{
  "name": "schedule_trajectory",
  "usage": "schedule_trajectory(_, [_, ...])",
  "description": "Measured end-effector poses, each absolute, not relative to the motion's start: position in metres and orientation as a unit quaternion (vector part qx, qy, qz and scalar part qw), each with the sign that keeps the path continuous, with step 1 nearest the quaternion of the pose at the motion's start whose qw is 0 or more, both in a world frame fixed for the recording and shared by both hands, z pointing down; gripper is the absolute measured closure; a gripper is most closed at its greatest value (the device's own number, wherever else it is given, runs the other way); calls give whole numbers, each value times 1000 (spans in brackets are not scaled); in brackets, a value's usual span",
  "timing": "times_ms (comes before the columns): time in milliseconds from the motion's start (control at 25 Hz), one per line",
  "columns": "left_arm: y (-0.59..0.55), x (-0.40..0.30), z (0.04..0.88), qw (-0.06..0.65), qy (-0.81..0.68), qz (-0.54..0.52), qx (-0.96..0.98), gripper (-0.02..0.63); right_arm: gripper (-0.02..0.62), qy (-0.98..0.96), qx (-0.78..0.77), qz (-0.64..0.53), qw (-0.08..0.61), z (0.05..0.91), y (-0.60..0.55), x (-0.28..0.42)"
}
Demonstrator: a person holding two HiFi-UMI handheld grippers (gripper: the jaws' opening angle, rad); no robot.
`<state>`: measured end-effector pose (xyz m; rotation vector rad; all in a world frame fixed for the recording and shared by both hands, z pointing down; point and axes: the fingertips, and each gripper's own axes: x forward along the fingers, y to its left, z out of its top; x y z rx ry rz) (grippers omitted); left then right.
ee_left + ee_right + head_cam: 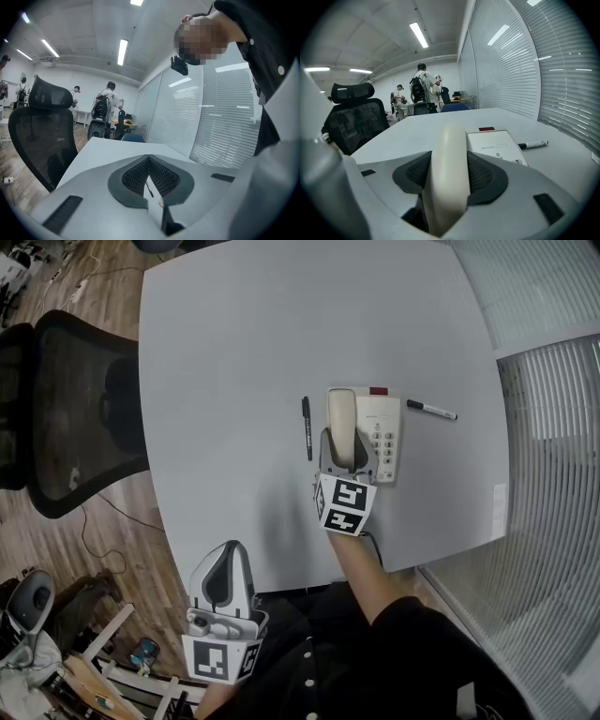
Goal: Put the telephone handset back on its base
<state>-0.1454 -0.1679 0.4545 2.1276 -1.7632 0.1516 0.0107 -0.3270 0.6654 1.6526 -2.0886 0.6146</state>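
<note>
A cream telephone handset (341,426) lies along the left side of the white telephone base (386,432), over its cradle. My right gripper (347,457) is shut on the handset's near end; in the right gripper view the handset (449,168) fills the gap between the dark pads (486,174), with the base (496,146) just to its right. My left gripper (225,579) hangs at the table's near edge, off to the left, its jaws shut with nothing between them (149,174).
A black pen (307,427) lies left of the phone, a marker (432,410) to its right. A black mesh chair (70,409) stands at the table's left edge. Slatted blinds (553,474) run along the right. The grey table (234,352) spreads beyond the phone.
</note>
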Motion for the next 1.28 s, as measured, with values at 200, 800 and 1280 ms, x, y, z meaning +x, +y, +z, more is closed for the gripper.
schedule_trajectory(200, [-168, -150, 451, 184, -629, 51, 754, 597, 362, -737, 598, 229, 215, 668, -331, 11])
schedule_trajectory(800, [-162, -154, 438, 164, -633, 42, 755, 597, 294, -761, 574, 178, 244, 659, -328, 0])
schedule_trajectory(1280, [-171, -153, 404, 90, -632, 20, 769, 597, 410, -866, 460, 92, 172, 589, -298, 4])
